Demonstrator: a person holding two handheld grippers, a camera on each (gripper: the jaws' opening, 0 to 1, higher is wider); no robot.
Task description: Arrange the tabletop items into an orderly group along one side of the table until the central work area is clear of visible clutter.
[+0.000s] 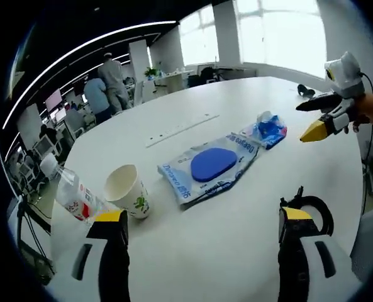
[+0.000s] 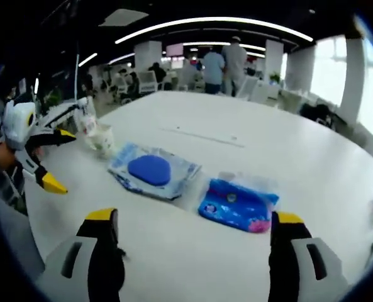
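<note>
Right gripper view: crinkled blue packet (image 2: pixel 238 206).

Left gripper (image 1: pixel 202 229): jaws wide apart, nothing between them, over white table (image 1: pixel 236 251). Paper cup (image 1: pixel 128 191) upright just beyond left jaw, plastic bottle (image 1: pixel 76 196) lying beside it. Flat blue packet (image 1: pixel 210 166) mid-table; small blue pack (image 1: pixel 266 129) just past it. Right gripper (image 1: pixel 321 115) at right, jaws parted.
</note>
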